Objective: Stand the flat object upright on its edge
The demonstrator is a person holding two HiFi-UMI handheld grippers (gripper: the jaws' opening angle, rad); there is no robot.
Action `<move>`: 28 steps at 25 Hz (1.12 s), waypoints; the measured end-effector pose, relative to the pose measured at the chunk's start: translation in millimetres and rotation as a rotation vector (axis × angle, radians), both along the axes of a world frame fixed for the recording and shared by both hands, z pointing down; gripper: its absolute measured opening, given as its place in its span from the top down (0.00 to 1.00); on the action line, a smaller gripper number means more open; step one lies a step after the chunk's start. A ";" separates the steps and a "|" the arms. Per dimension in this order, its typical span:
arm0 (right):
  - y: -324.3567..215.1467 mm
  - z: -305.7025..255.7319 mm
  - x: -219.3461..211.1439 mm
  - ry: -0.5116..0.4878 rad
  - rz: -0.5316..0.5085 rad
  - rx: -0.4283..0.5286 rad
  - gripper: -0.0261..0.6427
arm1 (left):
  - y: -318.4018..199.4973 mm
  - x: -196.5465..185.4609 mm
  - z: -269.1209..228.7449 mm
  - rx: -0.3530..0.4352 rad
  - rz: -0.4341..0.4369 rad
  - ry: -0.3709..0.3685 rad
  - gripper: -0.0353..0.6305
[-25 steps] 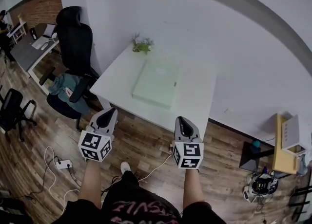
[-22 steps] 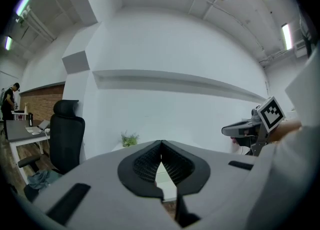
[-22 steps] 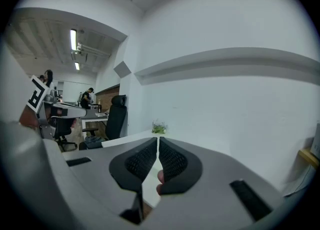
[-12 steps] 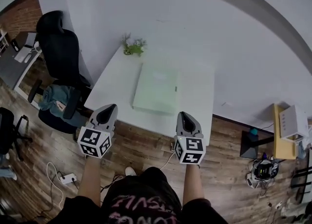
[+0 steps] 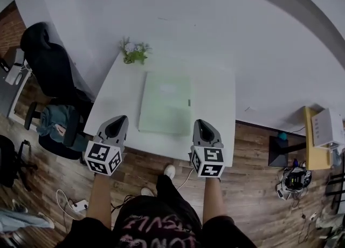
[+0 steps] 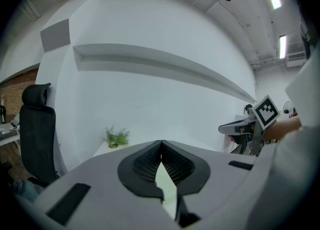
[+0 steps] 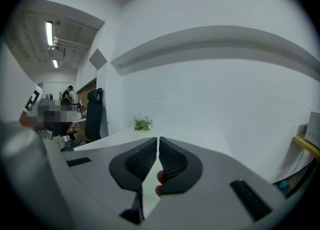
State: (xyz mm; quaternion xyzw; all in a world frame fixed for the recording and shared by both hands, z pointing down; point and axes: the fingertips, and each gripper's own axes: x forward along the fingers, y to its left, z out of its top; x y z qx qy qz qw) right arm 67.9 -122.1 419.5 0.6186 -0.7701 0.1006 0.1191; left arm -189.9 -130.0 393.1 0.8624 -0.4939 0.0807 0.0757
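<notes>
Hovering at the near edge of the table (image 5: pixel 215 113), the left gripper (image 5: pixel 119 119) and right gripper (image 5: pixel 200 124) both have jaws pressed together, empty. The pale green flat object (image 5: pixel 164 101) lies flat just ahead, between them. I'd judge this the reach-in; next, the jaws must spread for an edge. No writing is legible.

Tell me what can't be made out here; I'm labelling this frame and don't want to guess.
- Flat green object: thickness and material too small to judge in the head view. In the gripper views the left gripper and right gripper themselves block nearly all of it.
- Mark on its right edge: too small to read, head view.
- Plant: pot too small to make out.
</notes>
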 end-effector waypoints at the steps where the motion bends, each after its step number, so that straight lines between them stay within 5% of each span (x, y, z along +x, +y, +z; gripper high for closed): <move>1: -10.0 4.6 2.9 -0.006 -0.003 -0.009 0.92 | -9.4 2.2 3.7 -0.010 -0.005 -0.002 0.93; 13: -102.1 64.9 29.5 -0.068 -0.079 -0.133 0.92 | -90.7 29.8 47.3 -0.121 -0.080 -0.044 0.93; 28: -124.3 101.2 36.8 -0.071 -0.094 -0.235 0.92 | -125.9 42.2 78.2 -0.195 -0.057 -0.071 0.93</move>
